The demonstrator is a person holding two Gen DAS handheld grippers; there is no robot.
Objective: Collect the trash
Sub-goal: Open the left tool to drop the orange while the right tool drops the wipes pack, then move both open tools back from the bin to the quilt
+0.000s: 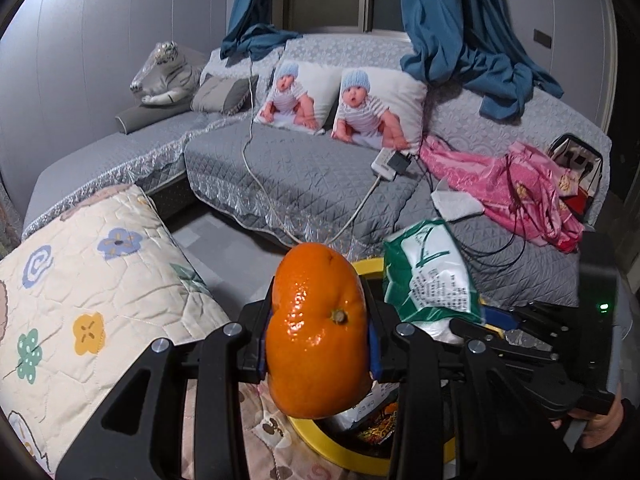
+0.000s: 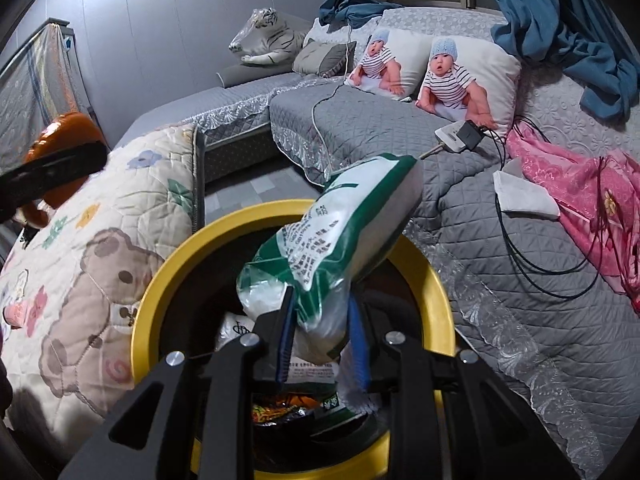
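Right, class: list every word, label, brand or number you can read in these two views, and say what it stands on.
Nothing reads clearly.
Green and white packet in the right gripper: dense black print, too small to read.
White wrapper in the yellow bin: a dark logo, unclear.
Red and yellow snack wrapper in the bin: blurred.
Orange in the left gripper: no text.

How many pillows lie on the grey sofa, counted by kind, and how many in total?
Baby-print pillows: 2
Plain grey pillow: 1
Total: 3
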